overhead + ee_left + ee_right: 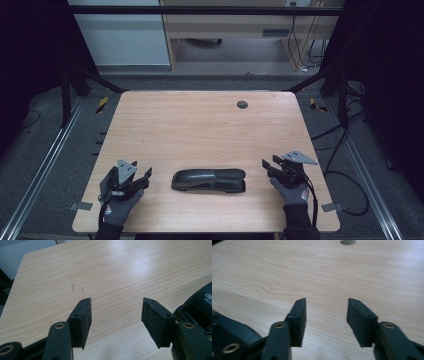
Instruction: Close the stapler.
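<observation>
The black plastic stapler (208, 180), long and low, lies flat on the pale wood-grain table (200, 125) near its front edge, lengthwise between your two hands and apart from both. Start from the pads: those of the left gripper (141, 179) stand apart with bare wood between them, gripping nothing, and those of the right gripper (269, 166) are spread wide, likewise empty. In the left gripper view the stapler's dark body (200, 307) sits at about 3 o'clock, just beside the right-hand jaw (so you are close, but not lined up).

If the pick-up is next, I would turn the left gripper toward 3 o'clock until the stapler's end lies between the pads. Keep both jaws wide until they straddle the body. Close on the flat sides, not the curved top, which would likely slip. The small round grey grommet (242, 104) at 12 o'clock is well clear.
</observation>
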The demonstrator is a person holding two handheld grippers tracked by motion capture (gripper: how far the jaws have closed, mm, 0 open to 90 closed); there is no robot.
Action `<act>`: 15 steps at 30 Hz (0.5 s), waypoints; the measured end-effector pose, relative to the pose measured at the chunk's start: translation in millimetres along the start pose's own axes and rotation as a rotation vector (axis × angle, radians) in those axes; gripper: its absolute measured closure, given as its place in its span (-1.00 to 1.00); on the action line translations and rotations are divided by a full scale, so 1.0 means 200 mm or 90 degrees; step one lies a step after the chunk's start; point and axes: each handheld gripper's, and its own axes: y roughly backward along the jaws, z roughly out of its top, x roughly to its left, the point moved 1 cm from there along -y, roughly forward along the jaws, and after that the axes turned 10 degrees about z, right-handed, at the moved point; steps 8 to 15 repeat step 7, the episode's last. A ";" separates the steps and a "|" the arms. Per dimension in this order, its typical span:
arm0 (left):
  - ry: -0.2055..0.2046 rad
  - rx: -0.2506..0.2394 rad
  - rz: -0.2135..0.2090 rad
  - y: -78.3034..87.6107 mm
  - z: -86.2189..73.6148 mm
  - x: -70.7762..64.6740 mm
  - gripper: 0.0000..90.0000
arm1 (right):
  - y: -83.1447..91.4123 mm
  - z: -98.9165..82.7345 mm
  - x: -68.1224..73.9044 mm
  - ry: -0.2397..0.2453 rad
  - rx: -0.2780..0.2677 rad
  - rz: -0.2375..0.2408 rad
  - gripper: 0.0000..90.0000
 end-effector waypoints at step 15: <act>0.002 0.027 0.004 -0.04 -0.03 0.03 -0.18 | 0.00 -0.07 -0.12 -0.012 0.033 -0.050 -0.08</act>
